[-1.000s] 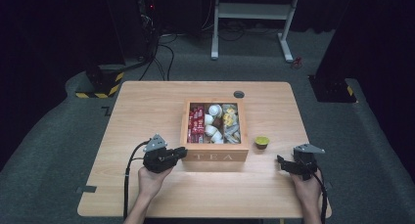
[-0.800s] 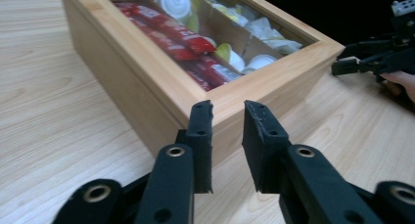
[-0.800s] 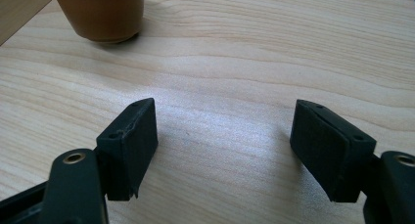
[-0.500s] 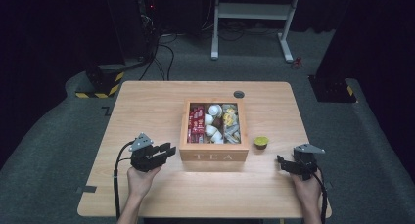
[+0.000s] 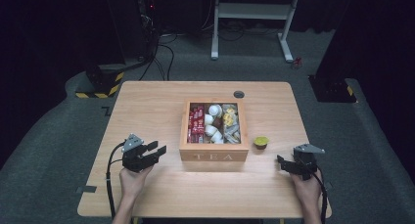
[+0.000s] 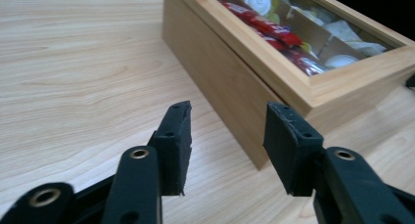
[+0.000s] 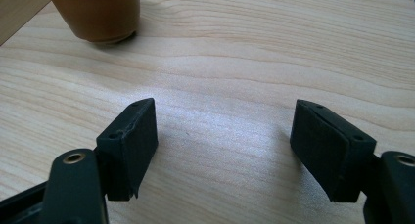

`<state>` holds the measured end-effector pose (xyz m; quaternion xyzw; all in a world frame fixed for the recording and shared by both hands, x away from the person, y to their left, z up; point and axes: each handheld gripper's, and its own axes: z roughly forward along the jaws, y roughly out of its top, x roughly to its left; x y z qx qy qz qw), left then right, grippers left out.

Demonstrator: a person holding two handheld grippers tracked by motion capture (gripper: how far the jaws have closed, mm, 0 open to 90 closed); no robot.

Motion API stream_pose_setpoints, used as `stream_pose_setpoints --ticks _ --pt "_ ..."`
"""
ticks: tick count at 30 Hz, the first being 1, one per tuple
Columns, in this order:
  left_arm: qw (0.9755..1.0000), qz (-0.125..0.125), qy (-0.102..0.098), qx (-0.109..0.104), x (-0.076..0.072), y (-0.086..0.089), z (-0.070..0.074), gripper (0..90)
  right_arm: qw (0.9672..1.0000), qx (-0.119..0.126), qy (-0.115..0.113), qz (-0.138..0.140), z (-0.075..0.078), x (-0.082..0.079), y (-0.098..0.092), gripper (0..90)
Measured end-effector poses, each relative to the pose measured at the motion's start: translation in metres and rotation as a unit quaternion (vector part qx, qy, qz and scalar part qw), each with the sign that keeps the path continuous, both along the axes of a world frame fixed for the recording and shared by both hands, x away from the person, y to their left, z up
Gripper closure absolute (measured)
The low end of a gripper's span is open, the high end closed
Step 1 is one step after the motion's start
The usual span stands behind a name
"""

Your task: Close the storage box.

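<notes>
The big wooden table (image 5: 147, 111) is smooth and pale, with wavy grain lines; in its middle sits the square wooden tea box (image 5: 214, 156), its clear lid down, and under the lid lie red packets (image 5: 196, 123), little white cups (image 5: 211, 126) and yellow packs (image 5: 230, 122); so the box looks packed and closed, and I think one piece is left; the small round capsule (image 5: 261, 143), brown with a green top, stands on the table just beside the box; the left gripper (image 5: 159, 150) is near the box's front corner, its black jaws have just been opening, nothing between them; the right gripper (image 5: 281, 161) waits near the capsule, jaws wide apart and holding nothing.
</notes>
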<state>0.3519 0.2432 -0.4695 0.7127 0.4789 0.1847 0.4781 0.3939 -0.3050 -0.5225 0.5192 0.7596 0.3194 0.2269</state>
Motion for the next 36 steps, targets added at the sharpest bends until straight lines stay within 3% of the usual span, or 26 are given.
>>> stream_pose_setpoints --ticks 10,16,20,36 --pt "0.9995 0.031 0.005 0.001 0.002 0.02 -0.012 44.1 1.0 0.0 0.0 -0.001 0.0 0.0 0.0 25.9" --pt "0.9986 0.044 0.01 0.028 0.004 0.024 -0.017 38.5 1.0 0.0 0.0 -0.001 0.0 0.0 0.0 25.9" --pt "0.997 0.055 0.029 0.047 0.008 0.029 -0.026 37.0 1.0 0.001 0.001 -0.002 0.0 0.0 0.0 25.9" --pt "0.9929 0.074 0.053 0.076 0.017 0.031 -0.044 34.0 1.0 0.001 0.001 -0.002 0.0 0.0 0.0 25.9"
